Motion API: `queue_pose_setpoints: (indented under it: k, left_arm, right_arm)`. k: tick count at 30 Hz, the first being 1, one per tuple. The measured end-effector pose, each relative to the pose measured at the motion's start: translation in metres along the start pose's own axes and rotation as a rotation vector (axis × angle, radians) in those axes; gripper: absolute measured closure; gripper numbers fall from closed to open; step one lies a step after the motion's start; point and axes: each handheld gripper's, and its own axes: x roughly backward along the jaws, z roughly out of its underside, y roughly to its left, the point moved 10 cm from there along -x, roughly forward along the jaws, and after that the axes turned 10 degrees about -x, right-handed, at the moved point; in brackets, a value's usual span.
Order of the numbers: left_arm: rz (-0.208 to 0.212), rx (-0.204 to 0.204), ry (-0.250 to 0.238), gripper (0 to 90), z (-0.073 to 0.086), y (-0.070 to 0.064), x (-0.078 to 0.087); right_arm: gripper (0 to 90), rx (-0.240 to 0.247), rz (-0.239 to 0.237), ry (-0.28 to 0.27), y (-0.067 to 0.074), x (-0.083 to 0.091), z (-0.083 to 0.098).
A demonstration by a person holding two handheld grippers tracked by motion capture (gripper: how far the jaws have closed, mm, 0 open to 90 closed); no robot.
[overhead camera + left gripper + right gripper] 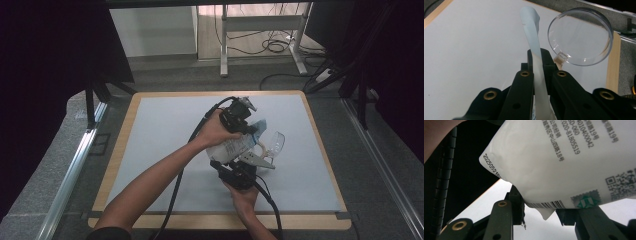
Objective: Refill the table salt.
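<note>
A white printed pouch [231, 148] hangs above the table between my two grippers. My left gripper [239, 118] is shut on its thin pale upper edge [533, 32], which curls up out of the jaws [540, 57]. My right gripper [235, 169] comes from below, shut on the pouch's bottom seam near the barcode [544, 205]; the pouch's body [564, 157] bulges above those jaws [540, 208]. A clear round cup [273, 142] stands on the mat just right of the pouch. In the left gripper view its rim [580, 35] sits right beside the pouch's upper edge.
A pale grey mat [160, 145] covers the wood-edged table [118, 150]. Black cables trail from both grippers toward the person. Beyond the table stand a desk frame [223, 45] and floor cables [272, 46]. A metal rail [75, 170] runs along the left side.
</note>
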Motion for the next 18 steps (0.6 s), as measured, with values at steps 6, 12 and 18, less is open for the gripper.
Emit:
queue_pose_setpoints:
  k: [6, 12, 18]
  left_arm:
    - [-0.002, 0.004, 0.009, 89.8, -0.0005, 0.0009, -0.0018]
    - [0.002, 0.003, 0.015, 89.8, -0.0006, 0.0017, -0.0037]
    - [0.002, -0.003, 0.019, 89.7, -0.0012, 0.0021, -0.0058]
  right_arm:
    - [62.6, -0.015, 0.0, -0.002, 0.0003, -0.001, -0.001]
    - [62.7, -0.032, -0.001, 0.0, 0.0001, -0.0013, -0.0015]
    - [62.6, -0.035, 0.006, -0.001, -0.0017, -0.0016, -0.0021]
